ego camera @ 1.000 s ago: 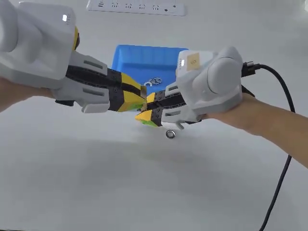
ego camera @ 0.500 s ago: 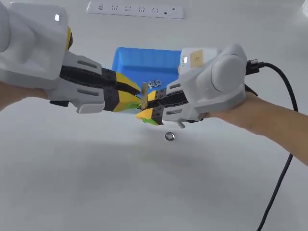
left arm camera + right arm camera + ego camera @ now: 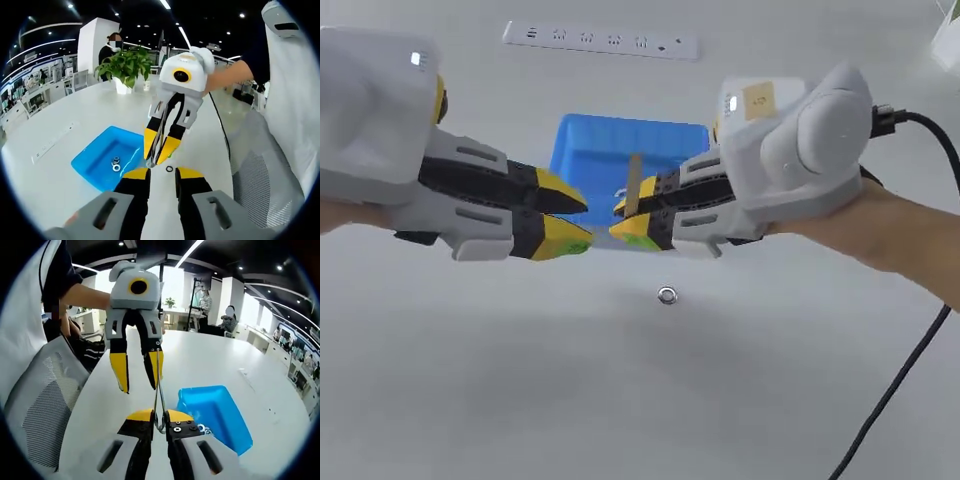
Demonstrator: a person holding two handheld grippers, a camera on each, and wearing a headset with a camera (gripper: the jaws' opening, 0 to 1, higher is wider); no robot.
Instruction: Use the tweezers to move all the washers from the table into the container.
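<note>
Washers [image 3: 116,164] lay in a small cluster inside the blue container [image 3: 590,150], and one more washer [image 3: 667,295] sat alone on the bare bench [image 3: 620,400], just in front of the container's near wall. At the left of the head view, the left gripper [image 3: 586,222] reached in level over the bench; its yellow-tipped jaws stood apart with nothing between them, pointing at the other gripper's tips. The container sat behind the gap between the two grippers, toward the far edge of the bench. A white power strip [image 3: 600,40] lay beyond it along that far edge. The tweezers [image 3: 633,185] rose upright in front of the container's interior. Their lower end was pinched in the right gripper [image 3: 620,222], whose jaws were closed tight on them; the right gripper view showed the thin legs running up from the clamped tips. A black cable [image 3: 910,360] trailed from the right gripper down toward the bench's near right corner.
</note>
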